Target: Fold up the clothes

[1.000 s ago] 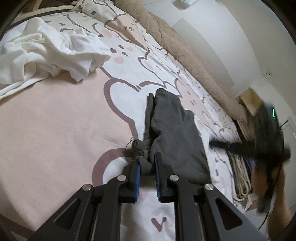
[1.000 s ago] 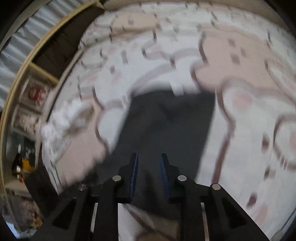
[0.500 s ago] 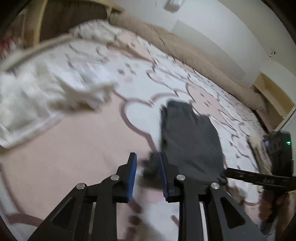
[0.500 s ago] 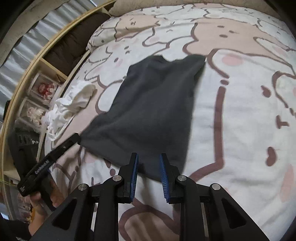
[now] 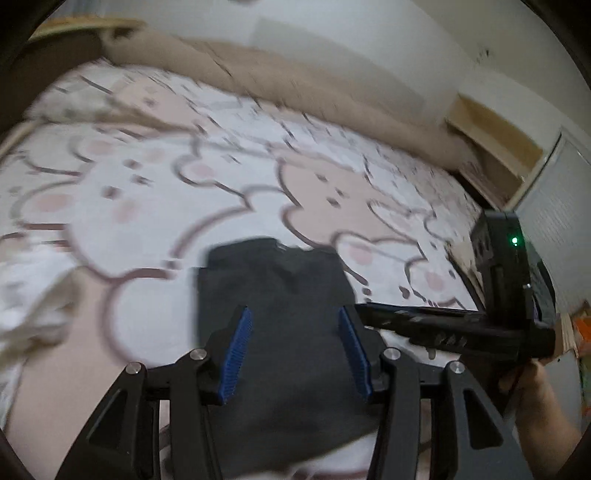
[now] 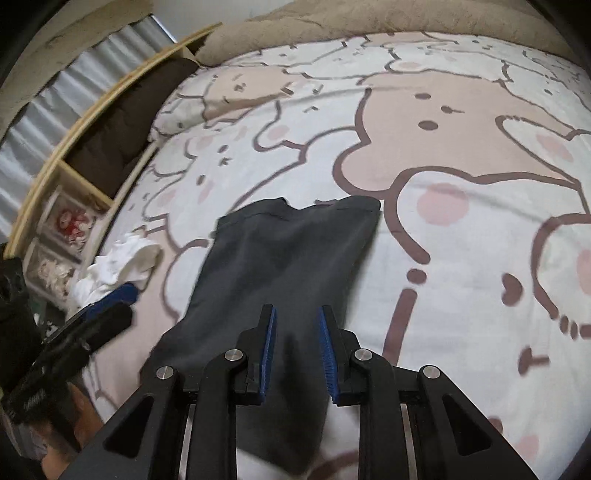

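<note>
A dark grey garment lies folded lengthwise and flat on the bear-print bed sheet. My left gripper hovers over its near half, jaws opening, with nothing pinched between the blue pads. In the right wrist view the same garment stretches away from my right gripper. Its jaws stand a narrow gap apart above the cloth's near end, gripping nothing. The right gripper also shows at the right of the left wrist view. The left gripper appears at the left edge of the right wrist view.
A crumpled white garment lies left of the grey one, near the wooden headboard shelf. A beige blanket runs along the bed's far edge. A person's hand holds the right gripper. Open sheet lies to the right.
My left gripper has let go of the bunched cloth end, opened wider and swung right over the garment. The right gripper has shifted a little along the garment, jaws unchanged.
</note>
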The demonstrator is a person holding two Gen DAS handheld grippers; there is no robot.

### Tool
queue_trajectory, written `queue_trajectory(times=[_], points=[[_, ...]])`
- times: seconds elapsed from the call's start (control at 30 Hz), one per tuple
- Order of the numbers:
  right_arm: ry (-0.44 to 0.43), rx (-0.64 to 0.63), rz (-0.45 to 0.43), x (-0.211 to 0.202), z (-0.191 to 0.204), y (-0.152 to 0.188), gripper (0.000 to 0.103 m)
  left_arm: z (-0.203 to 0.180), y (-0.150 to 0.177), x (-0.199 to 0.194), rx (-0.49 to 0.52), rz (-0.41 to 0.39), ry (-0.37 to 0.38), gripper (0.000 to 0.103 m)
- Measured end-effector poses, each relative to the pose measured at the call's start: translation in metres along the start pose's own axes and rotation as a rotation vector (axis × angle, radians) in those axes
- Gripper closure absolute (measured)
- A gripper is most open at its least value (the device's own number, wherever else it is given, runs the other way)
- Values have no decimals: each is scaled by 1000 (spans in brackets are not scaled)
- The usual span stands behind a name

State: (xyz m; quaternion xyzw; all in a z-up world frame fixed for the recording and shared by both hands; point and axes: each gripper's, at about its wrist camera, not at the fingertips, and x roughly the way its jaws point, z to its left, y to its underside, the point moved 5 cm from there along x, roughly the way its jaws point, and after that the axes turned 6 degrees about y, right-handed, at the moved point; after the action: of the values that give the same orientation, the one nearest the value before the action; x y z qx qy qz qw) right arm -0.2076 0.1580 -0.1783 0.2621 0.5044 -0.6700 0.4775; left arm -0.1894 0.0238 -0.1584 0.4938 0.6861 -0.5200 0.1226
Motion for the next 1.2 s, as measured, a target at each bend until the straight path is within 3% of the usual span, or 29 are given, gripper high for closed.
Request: queue_trajectory(times=[0.1,0.2,0.37,0.43,0.53,0.63,0.77,0.9,1.0,1.07,1.2], points=[[12,26,16,8,-7,5,79,4,-9,36,13,35,-56,54],[9,15,-28,-5,-5,15,79,21,-15,62,11,65,-107,54],[-3,-59,25,-6,5,48,79,39,-24,73,-51,27,-101,54],[55,-101,14,0,3,65,79,40,-23,74,-54,14,-103,54],[56,-91,-16,1,-4,77,79,39,-22,75,-25,-17,-123,54],[41,-70,-9,-4,-6,81,79,39,-23,71,-20,-51,-108,54],[64,-101,-6,-13,-1,94,79,35,-31,45,-34,-110,-28,54],[132,-155,-18,-28,5,111,79,22,-35,0,60,-152,-28,54],[259,-317,-58,-45,19,128,78,14,-22,-32,173,-156,-80,46],[403,-508,-90,-53,33,144,78,10,-9,-49,259,-156,-129,45],[600,-883,-146,-53,56,172,78,-4,33,-70,474,-134,-229,45]])
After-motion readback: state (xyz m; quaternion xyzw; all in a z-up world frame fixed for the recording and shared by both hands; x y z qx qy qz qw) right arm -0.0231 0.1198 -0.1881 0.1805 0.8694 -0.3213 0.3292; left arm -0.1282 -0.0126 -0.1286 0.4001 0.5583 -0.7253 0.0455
